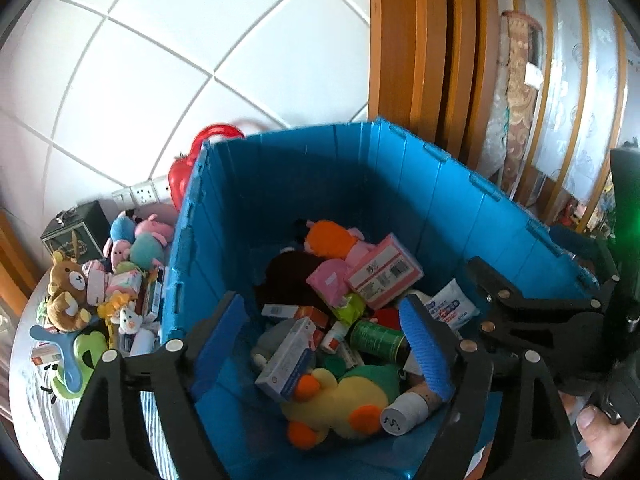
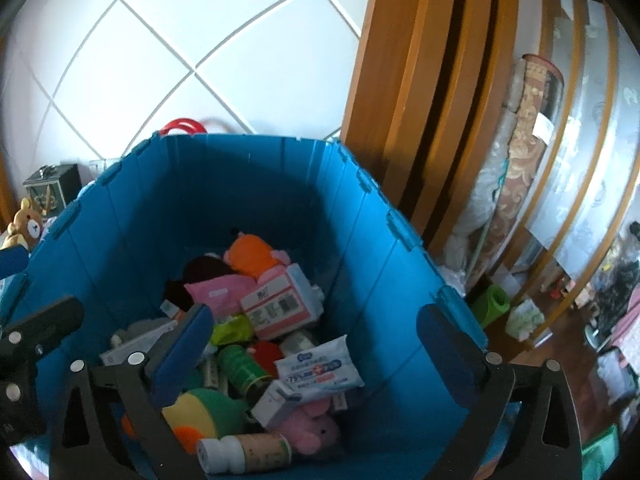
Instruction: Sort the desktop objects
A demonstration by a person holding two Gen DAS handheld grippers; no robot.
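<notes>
The crate (image 1: pixel 400 184) stands on the bench (image 1: pixel 28 360), a tiled wall behind it and a wooden door frame (image 1: pixel 400 40) to its right. In the crate lies a heap — a duck plush (image 1: pixel 344 400) nearest, a wipes pack (image 2: pixel 320 368) beside a can (image 2: pixel 242 368), a carton (image 1: pixel 384 276) further back. Left of the crate, on the bench, sit a bear plush (image 1: pixel 68 292) and other toys.

Home room, tiled wall (image 1: pixel 168 60), plush toys (image 1: pixel 68 292), wooden doorframe (image 1: pixel 404 48)

The blue bin (image 1: pixel 304 184) hides most of the red toy (image 1: pixel 188 164) behind it. The brown teddy bear (image 2: pixel 26 226) is cut off at the edge. Box words are too small to read.
</notes>
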